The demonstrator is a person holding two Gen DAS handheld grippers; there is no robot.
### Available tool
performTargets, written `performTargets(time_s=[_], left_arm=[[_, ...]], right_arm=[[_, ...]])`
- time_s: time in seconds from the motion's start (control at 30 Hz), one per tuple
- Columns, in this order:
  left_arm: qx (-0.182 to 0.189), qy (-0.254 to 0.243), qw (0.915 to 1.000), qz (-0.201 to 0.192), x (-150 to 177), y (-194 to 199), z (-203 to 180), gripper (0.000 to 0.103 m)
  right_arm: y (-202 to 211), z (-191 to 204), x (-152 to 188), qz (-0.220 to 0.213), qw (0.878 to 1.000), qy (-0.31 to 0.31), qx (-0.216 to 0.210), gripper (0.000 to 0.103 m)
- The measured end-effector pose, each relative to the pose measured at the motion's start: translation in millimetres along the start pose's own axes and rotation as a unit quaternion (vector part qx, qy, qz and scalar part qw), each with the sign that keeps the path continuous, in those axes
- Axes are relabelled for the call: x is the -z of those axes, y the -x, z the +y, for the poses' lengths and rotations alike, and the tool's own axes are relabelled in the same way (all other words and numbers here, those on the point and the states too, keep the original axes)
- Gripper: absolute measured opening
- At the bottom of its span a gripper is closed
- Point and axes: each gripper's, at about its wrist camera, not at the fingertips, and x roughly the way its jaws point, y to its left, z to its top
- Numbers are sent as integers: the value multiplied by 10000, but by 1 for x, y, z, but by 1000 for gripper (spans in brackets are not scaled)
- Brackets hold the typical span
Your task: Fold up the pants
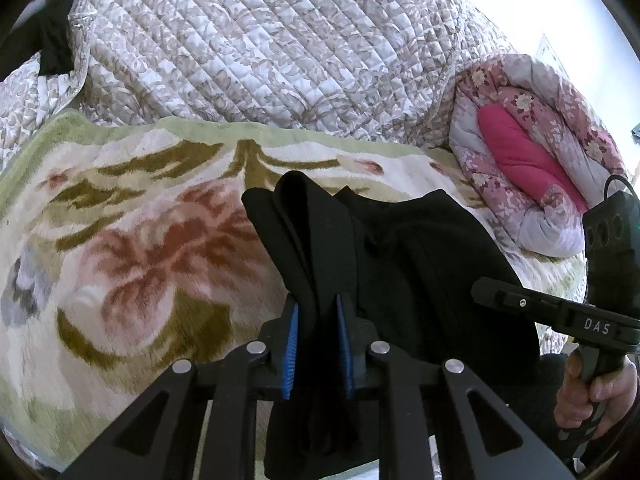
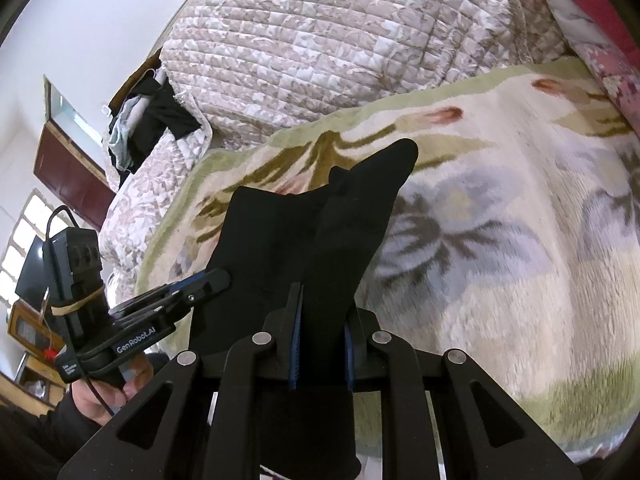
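Pants [image 1: 400, 248], black, were held bunched above the flowered blanket [image 1: 132, 240], one edge in each gripper. Left gripper [image 1: 318, 332] was pinching a thick fold of the cloth between its blue pads; the cloth stood up past the fingertips and also hung down below the jaws. Right gripper [image 2: 320, 320] was pinching a second fold in the same way, with a peak of cloth rising beyond its fingers. Seen from each wrist camera, the other gripper sat just beside the pants, so the two grips were near each other, with loose cloth between them.

Relative to the blanket: the quilt [image 1: 260, 48] lay heaped beyond its far edge, and a pink rolled comforter [image 1: 532, 152] lay at one far corner. The middle of the blanket looked bare where it could be seen.

Judgement on the step: this looked like a lift to shake out or carry the pants before laying them flat on the blanket. To do it well, both pinches should hold firm and level with each other. The two hands should draw apart until the cloth between them lost its slack. The hanging part should clear the blanket before lowering. Risk: bunched layers could slip from a pad, or a twist could get folded in.
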Motion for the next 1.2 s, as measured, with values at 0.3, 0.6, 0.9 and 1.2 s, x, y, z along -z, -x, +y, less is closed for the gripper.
performTargets(time_s=[0.3,0.6,0.9,1.2], left_arm=[[-133,-13,9998,-131,-38,-18,22,20],[-106,51,9995,-278,-86,-53,46,20],[-243,379,9989,99,-70,-107,80,24],[-727,485,9961,-117,-63,-66,81,24]], right_arm=[[-33,1,-47,-73,9999,80,-109,16],[-70,-23,-96,-130,9999,58,-62,16],[-107,-65,-86,386,9972,-2,638,36],[-64,-25,-73,-180,9894,797,1200,37]])
